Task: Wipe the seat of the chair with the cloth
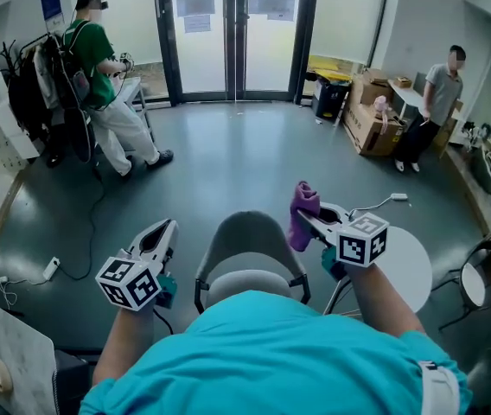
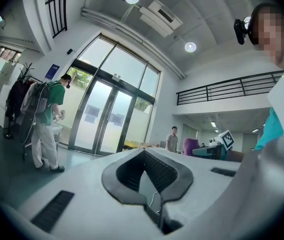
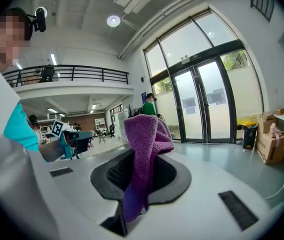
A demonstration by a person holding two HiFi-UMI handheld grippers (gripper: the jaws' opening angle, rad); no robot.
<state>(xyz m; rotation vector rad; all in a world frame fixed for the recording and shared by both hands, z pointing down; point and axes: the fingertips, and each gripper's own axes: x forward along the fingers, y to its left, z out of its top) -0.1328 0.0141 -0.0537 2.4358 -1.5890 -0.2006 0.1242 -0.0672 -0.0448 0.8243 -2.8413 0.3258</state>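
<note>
The chair stands just in front of me in the head view, with its grey curved back [image 1: 247, 239] and light seat [image 1: 247, 285] between my two grippers. My right gripper [image 1: 308, 219] hovers above the chair's right side, shut on a purple cloth [image 1: 302, 213] that sticks up and hangs from its tips. In the right gripper view the cloth [image 3: 144, 144] is pinched between the dark pads of the right gripper [image 3: 139, 170]. My left gripper [image 1: 164, 235] is held left of the chair, shut and holding nothing, as the left gripper view also shows [image 2: 146, 170]. Neither gripper view shows the chair.
A round white table [image 1: 415, 268] stands right of the chair, another chair [image 1: 479, 284] beyond it. A person in green [image 1: 107, 69] stands by a coat rack [image 1: 31, 89] at far left. Another person [image 1: 440, 92] and cardboard boxes [image 1: 371, 118] are far right. Glass doors [image 1: 232, 33] lie ahead.
</note>
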